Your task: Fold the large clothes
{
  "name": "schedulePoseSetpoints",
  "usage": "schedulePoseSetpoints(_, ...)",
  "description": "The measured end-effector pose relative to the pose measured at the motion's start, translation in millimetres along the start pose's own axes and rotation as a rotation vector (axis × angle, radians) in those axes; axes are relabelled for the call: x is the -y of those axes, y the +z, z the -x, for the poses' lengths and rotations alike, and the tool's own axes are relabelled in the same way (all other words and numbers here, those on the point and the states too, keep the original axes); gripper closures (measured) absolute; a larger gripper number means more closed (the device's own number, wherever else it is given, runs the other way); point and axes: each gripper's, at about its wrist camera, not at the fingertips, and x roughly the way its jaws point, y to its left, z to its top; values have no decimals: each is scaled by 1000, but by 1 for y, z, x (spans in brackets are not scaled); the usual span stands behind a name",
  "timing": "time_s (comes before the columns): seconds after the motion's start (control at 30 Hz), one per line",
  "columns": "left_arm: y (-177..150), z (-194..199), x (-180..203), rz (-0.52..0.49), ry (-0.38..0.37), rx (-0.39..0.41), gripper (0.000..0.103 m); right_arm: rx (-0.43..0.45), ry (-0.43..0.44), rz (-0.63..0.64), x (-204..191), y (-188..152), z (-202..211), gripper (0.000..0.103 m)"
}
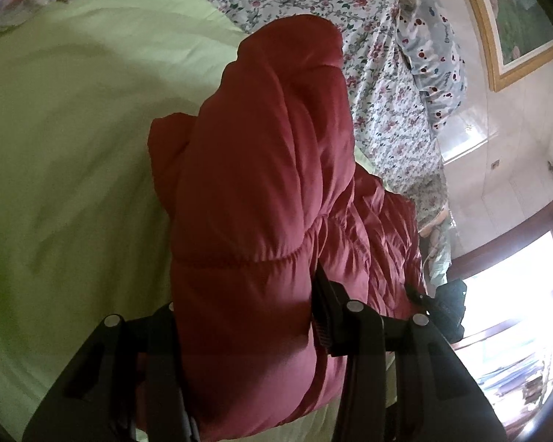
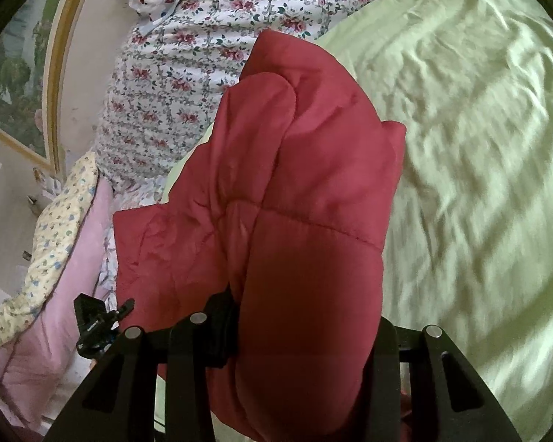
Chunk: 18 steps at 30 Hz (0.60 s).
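Red jacket [image 1: 261, 184] clamped by both grippers.

A padded jacket [image 1: 261, 191] bunches between the jaws of the left gripper [image 1: 247, 331] and, at another part of it, the right gripper [image 2: 306, 339], above a bedsheet [image 1: 73, 147]. A flowered quilt [image 1: 387, 103] lies beyond the sheet at the bed's far end, a spotted pillow [image 1: 435, 55] behind it. A framed picture [image 1: 512, 18] hangs on the wall past the pillow. In the right wrist view a second quilt [image 2: 55, 243] lies left of the jacket.
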Motion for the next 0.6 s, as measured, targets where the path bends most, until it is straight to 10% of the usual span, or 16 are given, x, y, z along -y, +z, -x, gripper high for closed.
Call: schedulePoseSetpoints(0.6, -17, -10, 6, -32, 224, 74, 33, 29, -75, -7, 8, -11, -9, 37)
